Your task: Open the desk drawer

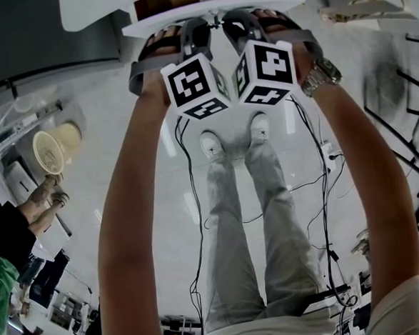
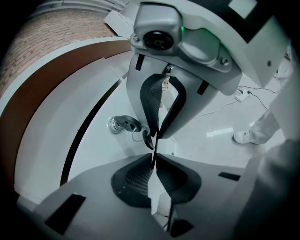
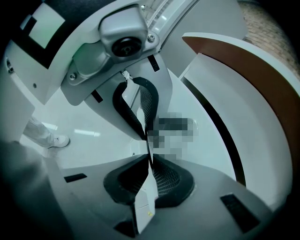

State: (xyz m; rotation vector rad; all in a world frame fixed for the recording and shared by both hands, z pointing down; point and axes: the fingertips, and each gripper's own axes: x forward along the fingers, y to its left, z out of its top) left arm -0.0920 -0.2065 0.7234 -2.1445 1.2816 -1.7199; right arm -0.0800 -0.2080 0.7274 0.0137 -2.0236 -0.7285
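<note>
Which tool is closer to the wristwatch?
Right. The right tool lies just past the wristwatch, up and to its left in the head view; the left tool lies farther left.

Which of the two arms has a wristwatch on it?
The right arm, on the head view's right: a metal wristwatch circles its wrist. The left arm wears none.
</note>
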